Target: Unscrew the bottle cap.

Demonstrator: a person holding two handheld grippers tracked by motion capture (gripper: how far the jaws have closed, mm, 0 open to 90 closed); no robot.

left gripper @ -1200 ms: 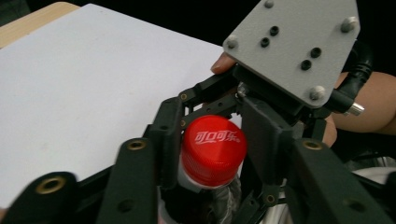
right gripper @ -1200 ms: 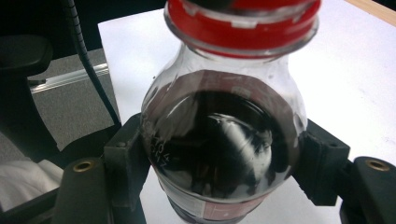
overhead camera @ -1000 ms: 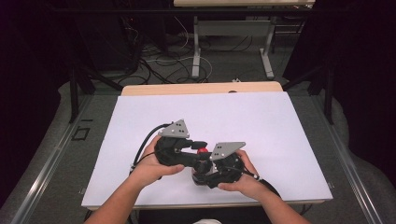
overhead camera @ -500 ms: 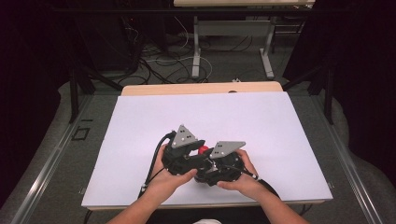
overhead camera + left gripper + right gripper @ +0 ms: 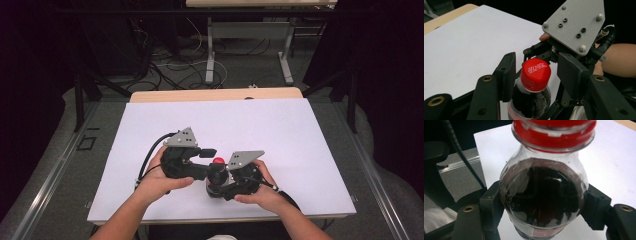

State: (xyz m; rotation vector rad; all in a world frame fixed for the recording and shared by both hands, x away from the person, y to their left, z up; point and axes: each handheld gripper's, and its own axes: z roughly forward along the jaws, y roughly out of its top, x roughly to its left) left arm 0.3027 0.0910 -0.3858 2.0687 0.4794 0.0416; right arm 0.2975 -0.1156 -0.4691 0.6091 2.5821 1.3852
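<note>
Lab: white-topped table (image 5: 280, 125), floor cables (image 5: 175, 65), metal bench legs (image 5: 210, 50).

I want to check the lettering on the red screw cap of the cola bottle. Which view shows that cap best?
The left gripper view: the red screw cap faces the camera, white lettering sharp. The right gripper view shows only its lower rim at the frame's top; the high view shows a small red dot.

White-topped table (image 5: 280, 125), grey floor (image 5: 60, 165), tangled cables (image 5: 175, 55), dark surroundings

Red cap (image 5: 535, 74) with white lettering – clear bottle (image 5: 543, 195) of dark brown cola – on a white table (image 5: 280, 125).
</note>
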